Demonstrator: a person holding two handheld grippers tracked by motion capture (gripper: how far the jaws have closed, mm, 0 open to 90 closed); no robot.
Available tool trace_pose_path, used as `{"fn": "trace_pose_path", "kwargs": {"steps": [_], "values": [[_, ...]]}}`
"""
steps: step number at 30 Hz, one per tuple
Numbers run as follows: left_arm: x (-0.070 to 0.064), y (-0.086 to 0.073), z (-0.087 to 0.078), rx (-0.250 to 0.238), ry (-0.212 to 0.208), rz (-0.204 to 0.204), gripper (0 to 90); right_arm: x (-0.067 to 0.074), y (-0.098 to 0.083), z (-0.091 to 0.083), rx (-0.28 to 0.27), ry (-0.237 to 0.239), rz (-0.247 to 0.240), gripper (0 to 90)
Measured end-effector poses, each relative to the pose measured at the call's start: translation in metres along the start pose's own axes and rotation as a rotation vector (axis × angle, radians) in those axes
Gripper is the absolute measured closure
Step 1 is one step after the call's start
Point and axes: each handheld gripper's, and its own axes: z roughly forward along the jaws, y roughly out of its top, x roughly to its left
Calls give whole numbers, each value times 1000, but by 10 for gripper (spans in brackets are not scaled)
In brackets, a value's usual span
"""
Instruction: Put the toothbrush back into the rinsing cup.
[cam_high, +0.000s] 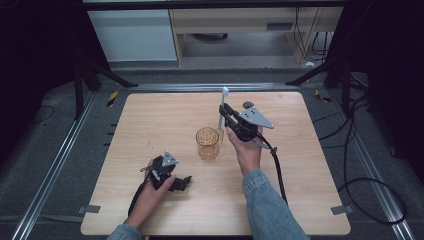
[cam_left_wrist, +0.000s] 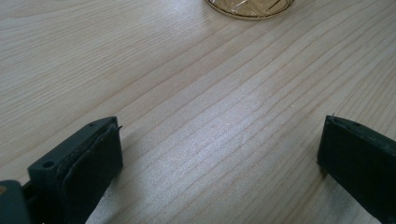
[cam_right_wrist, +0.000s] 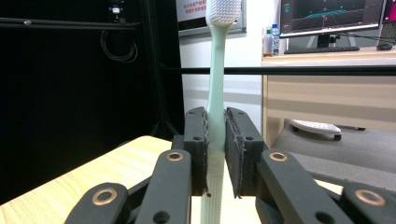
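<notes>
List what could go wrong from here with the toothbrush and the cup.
1. The right gripper clamps the pale green toothbrush by its handle alone, bristle head up and free; it might pivot or slip in the pads.
2. The amber ribbed glass cup stands unheld beside that hand; a bump could tip it.
3. The left gripper is open on the wooden table, short of the cup, so it cannot steady it.

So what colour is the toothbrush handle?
Pale mint green toothbrush, white bristles; clearest in the right gripper view.
</notes>
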Motion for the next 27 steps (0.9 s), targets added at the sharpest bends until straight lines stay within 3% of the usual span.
{"fn": "trace_pose_path", "kwargs": {"steps": [27], "values": [[0, 0, 0, 0, 0, 0, 0, 0, -14, 2, 14, 7, -4, 792]]}}
